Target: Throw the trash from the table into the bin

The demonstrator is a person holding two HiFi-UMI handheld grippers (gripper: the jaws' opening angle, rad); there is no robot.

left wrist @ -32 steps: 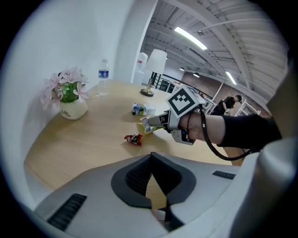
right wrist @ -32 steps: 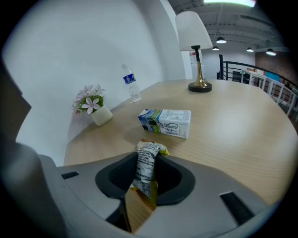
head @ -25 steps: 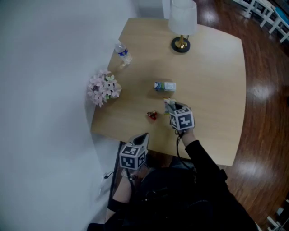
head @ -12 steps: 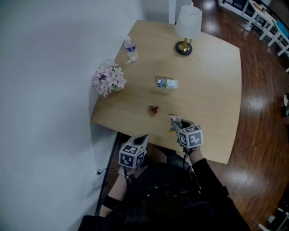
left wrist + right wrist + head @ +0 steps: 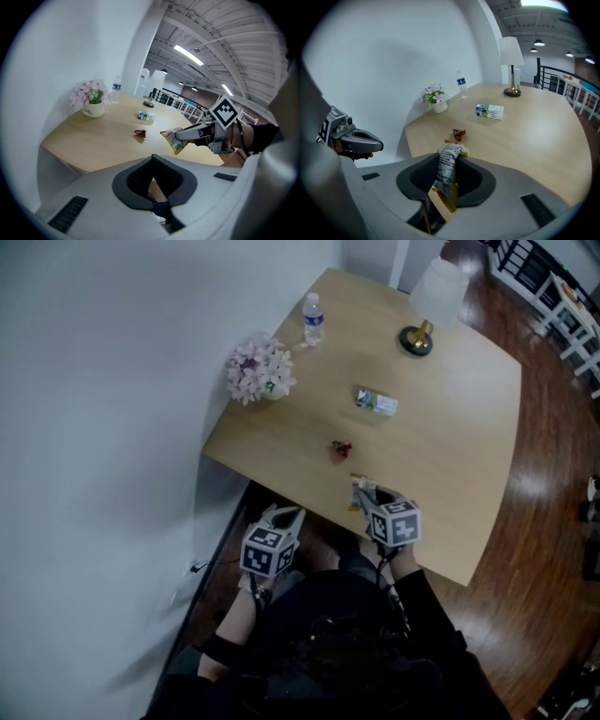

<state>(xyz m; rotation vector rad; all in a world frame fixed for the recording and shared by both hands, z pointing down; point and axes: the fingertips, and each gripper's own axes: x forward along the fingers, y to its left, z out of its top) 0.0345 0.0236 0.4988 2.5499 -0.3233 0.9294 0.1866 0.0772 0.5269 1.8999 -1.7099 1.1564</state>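
Observation:
My right gripper (image 5: 366, 491) is shut on a yellow and white snack packet (image 5: 447, 169), held over the near edge of the wooden table (image 5: 450, 456). In the left gripper view the packet (image 5: 173, 139) hangs from the right gripper (image 5: 183, 134). A small red wrapper (image 5: 340, 449) and a white and green carton (image 5: 377, 402) lie on the table beyond it. My left gripper (image 5: 286, 516) hangs shut and empty below the table's near edge, to the left; it also shows at the left of the right gripper view (image 5: 375, 143). No bin is in view.
A water bottle (image 5: 313, 319) and a pot of pink flowers (image 5: 261, 371) stand along the table's wall side. A white lamp (image 5: 429, 306) stands at the far end. The white wall (image 5: 112, 427) runs along the left, with dark wood floor (image 5: 553, 484) on the right.
My right gripper has drawn back from the table's middle to its near edge, carrying the snack packet. The left gripper has shifted a little beside the table's edge.

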